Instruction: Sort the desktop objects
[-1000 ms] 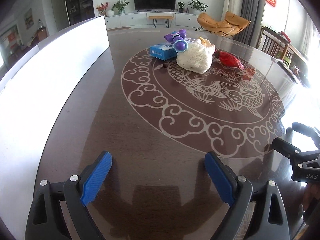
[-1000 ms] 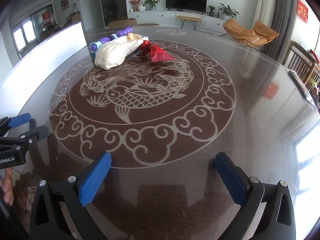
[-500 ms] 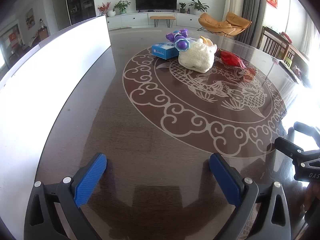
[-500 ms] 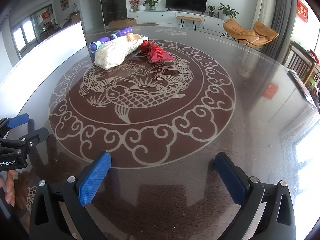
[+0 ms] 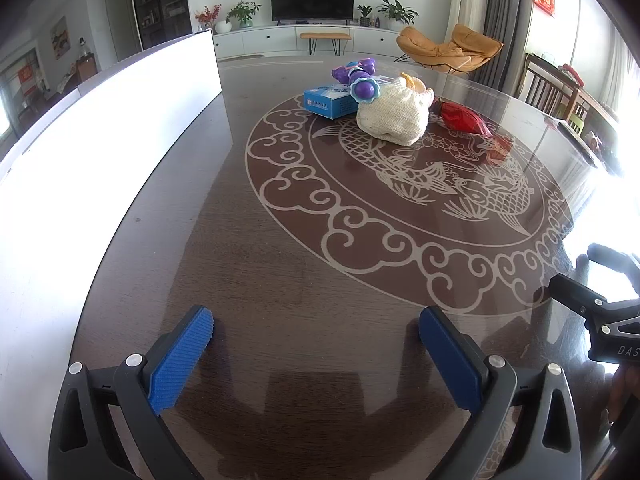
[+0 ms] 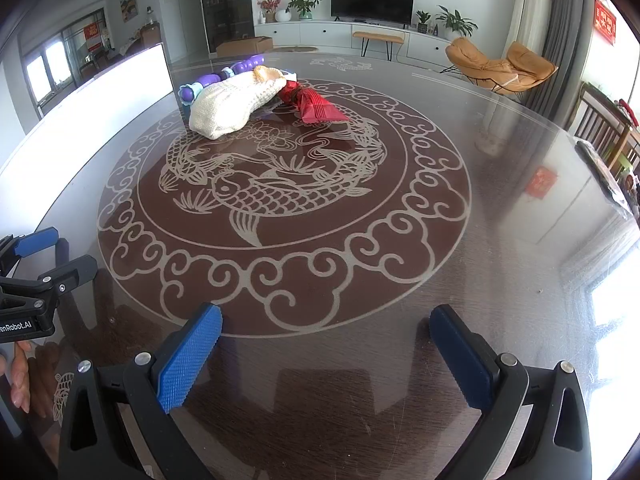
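Note:
Far across the round dark table (image 5: 280,280) lies a small heap: a blue box (image 5: 330,101), a purple toy (image 5: 358,80) on top of it, a cream knitted pouch (image 5: 394,120) and a red wrapped packet (image 5: 462,117). The right wrist view has the same pouch (image 6: 230,104), purple toy (image 6: 224,78) and red packet (image 6: 314,105). My left gripper (image 5: 316,320) hangs wide open over bare wood near the table's front, nothing between its blue pads. My right gripper (image 6: 326,322) is open too and holds nothing. Both are far from the heap.
A tall white panel (image 5: 100,152) runs along the table's left side. A carp and cloud pattern (image 6: 280,200) fills the table's middle. The other gripper's black frame (image 5: 600,304) shows at the right edge, with a hand (image 6: 18,376) at the left edge. Chairs stand beyond the right rim.
The left gripper's jaws have spread wider apart. Neither hand has shifted, and the heap of objects lies as before.

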